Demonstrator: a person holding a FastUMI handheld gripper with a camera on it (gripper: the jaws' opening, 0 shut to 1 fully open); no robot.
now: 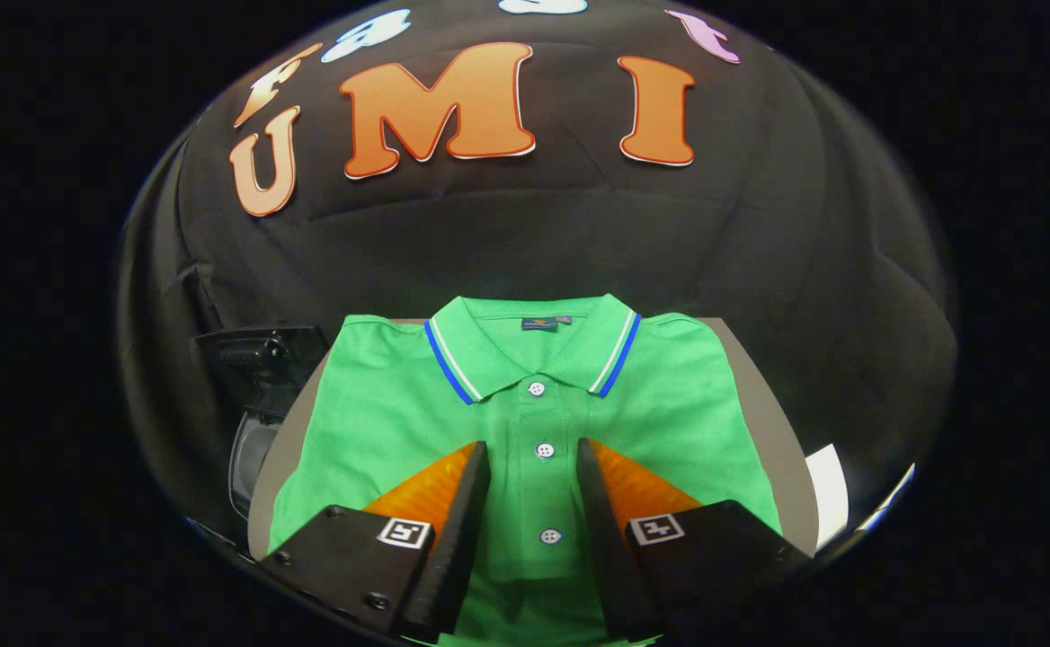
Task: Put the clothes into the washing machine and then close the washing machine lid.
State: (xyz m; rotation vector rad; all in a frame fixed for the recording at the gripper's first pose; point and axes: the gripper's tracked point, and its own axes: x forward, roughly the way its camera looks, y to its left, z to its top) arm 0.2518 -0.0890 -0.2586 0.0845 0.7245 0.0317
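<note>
In the gripper view, a green polo shirt (525,422) lies folded flat, front up, on a grey table (763,395). Its fabric has a fine knitted weave. The collar is edged with blue and white stripes, and a row of white buttons runs down the placket. A small dark label sits inside the neck; its writing is too small to read.

The gripper (532,458) hangs just above the shirt with its fingers spread apart. The button placket shows in the gap between them. They hold nothing, and whether the tips touch the cloth cannot be told. Each finger is a wedge with a ribbed inner face, and each carries a small square black-and-white marker.

To the left of the table stands a dark machine (260,395) with a glossy rounded part, partly hidden by the table's edge. At the table's right edge is something white (829,494). Black cloth hangs behind.
</note>
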